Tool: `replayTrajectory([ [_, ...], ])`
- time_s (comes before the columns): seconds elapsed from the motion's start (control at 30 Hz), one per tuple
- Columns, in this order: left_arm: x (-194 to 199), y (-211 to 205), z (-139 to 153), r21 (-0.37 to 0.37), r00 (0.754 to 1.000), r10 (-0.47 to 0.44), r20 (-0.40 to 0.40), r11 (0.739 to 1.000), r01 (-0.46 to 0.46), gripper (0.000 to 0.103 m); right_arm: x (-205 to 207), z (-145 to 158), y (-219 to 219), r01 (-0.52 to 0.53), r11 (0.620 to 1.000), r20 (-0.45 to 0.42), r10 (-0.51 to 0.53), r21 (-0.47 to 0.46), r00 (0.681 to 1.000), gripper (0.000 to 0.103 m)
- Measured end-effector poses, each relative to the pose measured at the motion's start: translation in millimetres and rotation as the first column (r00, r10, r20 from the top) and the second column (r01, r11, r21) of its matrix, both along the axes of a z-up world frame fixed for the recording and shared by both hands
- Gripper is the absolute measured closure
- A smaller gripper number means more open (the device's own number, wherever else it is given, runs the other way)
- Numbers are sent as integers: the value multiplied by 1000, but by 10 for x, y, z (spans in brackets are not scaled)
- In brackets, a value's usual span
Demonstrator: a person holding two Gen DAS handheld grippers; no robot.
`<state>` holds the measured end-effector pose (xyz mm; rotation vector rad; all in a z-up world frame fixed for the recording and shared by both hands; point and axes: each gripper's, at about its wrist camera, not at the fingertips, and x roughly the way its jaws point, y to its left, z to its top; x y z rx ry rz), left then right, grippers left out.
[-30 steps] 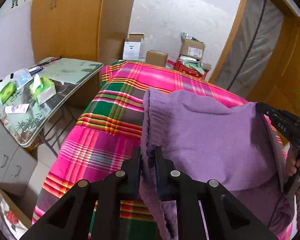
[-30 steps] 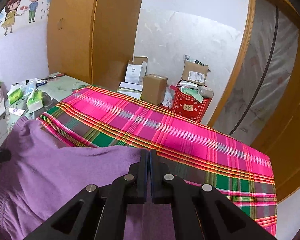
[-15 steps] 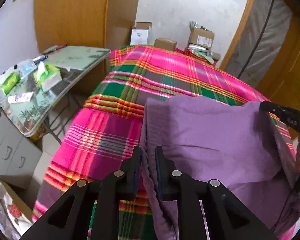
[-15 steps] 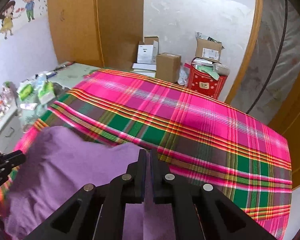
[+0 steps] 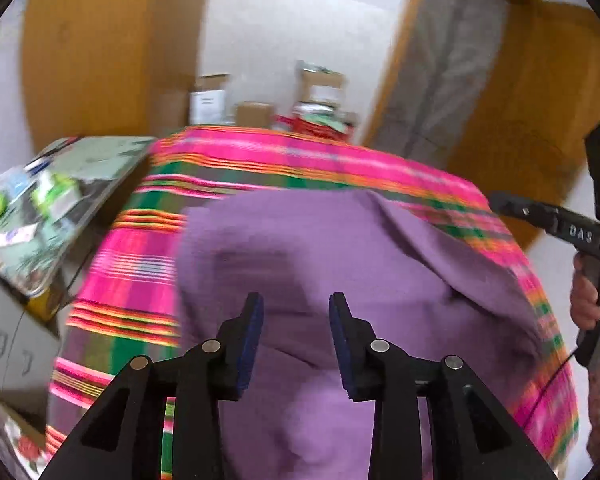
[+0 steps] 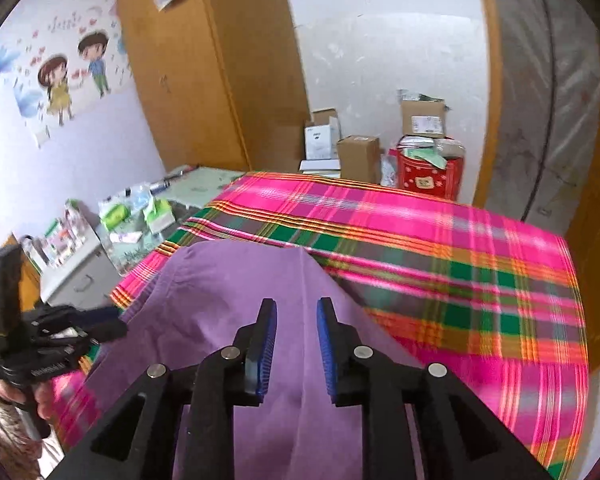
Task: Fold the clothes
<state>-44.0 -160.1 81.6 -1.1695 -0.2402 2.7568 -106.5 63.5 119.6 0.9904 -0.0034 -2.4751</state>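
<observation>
Purple garment (image 5: 340, 248) rumpled, lying on plaid bedspread (image 6: 460, 248).

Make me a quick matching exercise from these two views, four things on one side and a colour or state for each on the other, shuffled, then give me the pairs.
Things:
1. left tongs
2. sweater
3. bedcover
4. bag by the far wall

Colour or state:
A. pink and green plaid
B. red
C. open, holding nothing
D. purple, lying on the bed

Pairs: 1-C, 2-D, 3-A, 4-B. The right tongs are open too.
</observation>
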Motion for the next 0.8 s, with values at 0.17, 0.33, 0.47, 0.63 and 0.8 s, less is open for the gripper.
replayTrajectory([
  [0.17,117,561,-37,-11,987,-159,9,987,159,68,457,-117,373,55,998,1,-55,-18,999,80],
  [0.33,205,966,-68,21,963,-269,13,963,269,68,747,-377,679,129,991,28,-128,-35,991,79],
  [0.47,238,1138,-87,52,949,-316,17,948,315,67,847,-641,849,176,983,96,-171,-42,980,79],
  [0.63,277,1329,-108,92,929,-369,19,926,366,59,966,-869,1000,203,974,159,-185,-103,970,79],
  [0.8,325,1492,-141,103,912,-409,35,909,404,58,979,-1045,1030,198,969,213,-163,-150,963,69],
])
